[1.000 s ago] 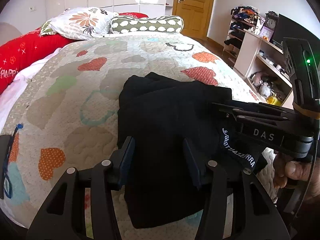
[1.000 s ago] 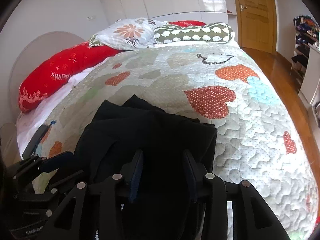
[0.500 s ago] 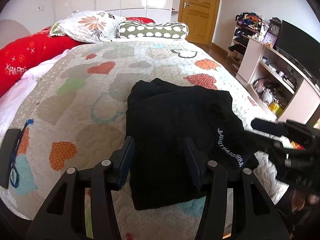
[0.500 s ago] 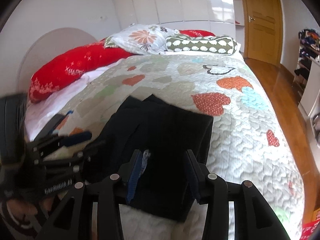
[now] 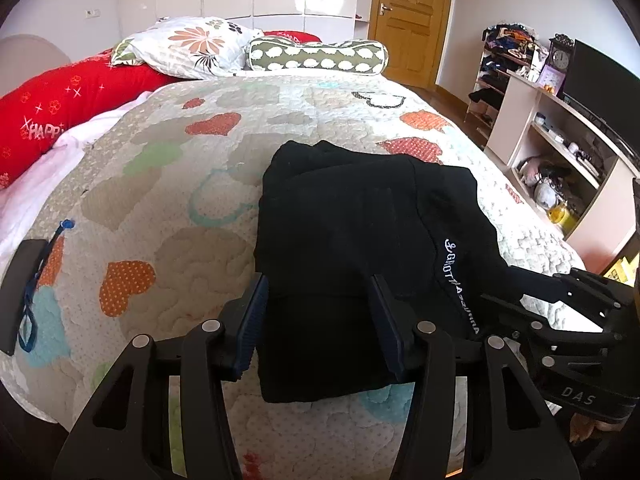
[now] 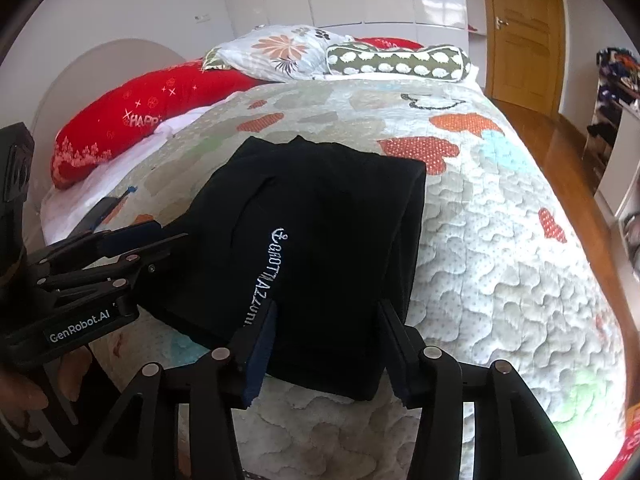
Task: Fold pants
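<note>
Both hand-held grippers hover over the bed's near edge: the left hand-held gripper [image 5: 316, 320] partly open and empty, the right hand-held gripper [image 6: 326, 346] just been opening, seemingly clear of the cloth. Beyond them the folded black pants [image 5: 360, 240] lie on the heart-patterned quilt [image 5: 160, 200]; pillows [image 5: 192, 50] line the far edge.
</note>
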`<state>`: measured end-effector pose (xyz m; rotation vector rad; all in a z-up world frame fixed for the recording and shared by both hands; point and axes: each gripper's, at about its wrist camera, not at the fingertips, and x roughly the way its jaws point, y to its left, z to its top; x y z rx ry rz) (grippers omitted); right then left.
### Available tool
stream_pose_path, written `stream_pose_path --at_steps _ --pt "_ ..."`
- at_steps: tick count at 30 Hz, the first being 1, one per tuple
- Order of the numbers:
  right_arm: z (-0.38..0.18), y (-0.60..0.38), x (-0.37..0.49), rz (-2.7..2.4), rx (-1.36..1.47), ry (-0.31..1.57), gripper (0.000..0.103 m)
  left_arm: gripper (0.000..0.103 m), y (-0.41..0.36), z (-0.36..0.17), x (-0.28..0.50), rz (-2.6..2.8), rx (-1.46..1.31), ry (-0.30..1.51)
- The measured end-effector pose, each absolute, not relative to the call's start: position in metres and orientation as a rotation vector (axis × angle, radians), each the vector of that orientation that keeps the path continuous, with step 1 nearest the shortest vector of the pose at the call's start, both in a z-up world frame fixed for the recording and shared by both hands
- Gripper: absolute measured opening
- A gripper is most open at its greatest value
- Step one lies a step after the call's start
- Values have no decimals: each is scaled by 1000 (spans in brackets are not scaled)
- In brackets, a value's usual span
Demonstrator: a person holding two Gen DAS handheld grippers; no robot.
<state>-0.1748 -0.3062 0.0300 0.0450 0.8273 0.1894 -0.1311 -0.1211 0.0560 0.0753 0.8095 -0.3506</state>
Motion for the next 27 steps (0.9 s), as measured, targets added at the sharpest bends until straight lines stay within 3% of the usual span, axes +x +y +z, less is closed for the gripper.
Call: stream_pose_path --at_steps 10,27 --pt "68 -305 -179 183 60 752 49 52 -112 72 -135 -308 73 772" --pt "65 -286 -163 185 53 767 49 52 -96 75 -133 -247 49 749"
